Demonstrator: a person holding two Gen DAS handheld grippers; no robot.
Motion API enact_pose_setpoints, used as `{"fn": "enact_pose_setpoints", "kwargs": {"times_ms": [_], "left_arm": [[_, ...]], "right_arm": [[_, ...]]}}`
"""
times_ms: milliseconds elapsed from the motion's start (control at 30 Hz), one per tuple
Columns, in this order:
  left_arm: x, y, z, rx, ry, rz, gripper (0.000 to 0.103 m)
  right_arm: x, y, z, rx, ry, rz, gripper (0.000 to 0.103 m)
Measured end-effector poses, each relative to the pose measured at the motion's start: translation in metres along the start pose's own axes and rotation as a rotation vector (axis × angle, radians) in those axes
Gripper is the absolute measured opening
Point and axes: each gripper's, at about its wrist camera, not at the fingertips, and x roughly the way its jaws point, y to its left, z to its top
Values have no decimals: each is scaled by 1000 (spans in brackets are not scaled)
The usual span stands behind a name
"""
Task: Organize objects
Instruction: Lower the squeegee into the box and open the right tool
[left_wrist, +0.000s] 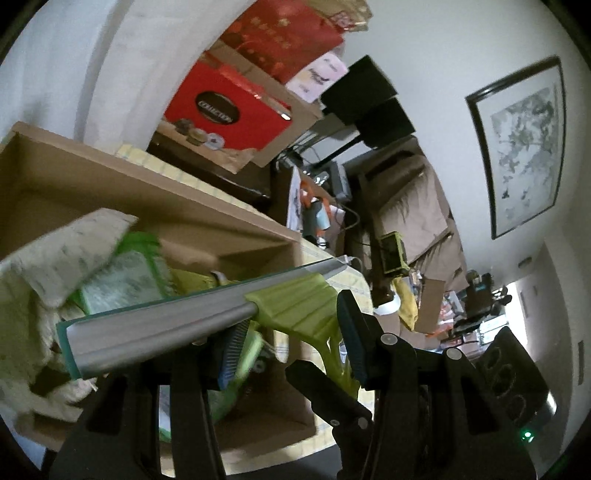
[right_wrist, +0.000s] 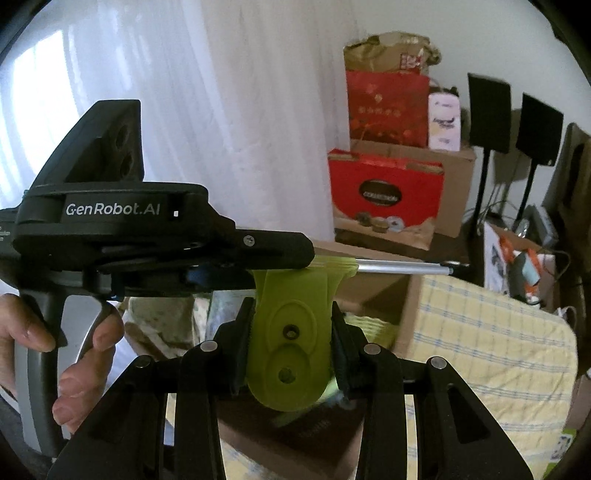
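1. While the squeegee (left_wrist: 207, 314) hangs over the open box (left_wrist: 155, 184), the task looks partway done: cloths (left_wrist: 66, 254) and a brush (left_wrist: 231, 350) already lie inside, the squeegee is not yet down.
2. Right gripper (right_wrist: 291, 354) is clamped on the green handle (right_wrist: 288, 347), pads pressing both sides.
3. Left gripper (left_wrist: 288, 354) grips the handle neck just below the blade; its hand (right_wrist: 74, 350) shows in the right view.
4. Blade sits crosswise above the box, just ahead of both grippers.
5. Left, by judgement: lower, release.
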Motion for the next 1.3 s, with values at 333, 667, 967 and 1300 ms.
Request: {"fn": "enact_pose_setpoints", "kwargs": {"times_ms": [333,667,967,1300], "left_arm": [[15,45,32,-44,55,54,45],[24,67,47,-118,80,82,48],[17,76,50,-166,37,61,51],[-5,56,38,-88,1,124,54]], "right_arm": [[53,1,10,103,55,20,37],[81,-5,24,154,86,12,40],[94,-5,15,117,142,-20,52],[73,-10,11,87,151,-33,56]]}}
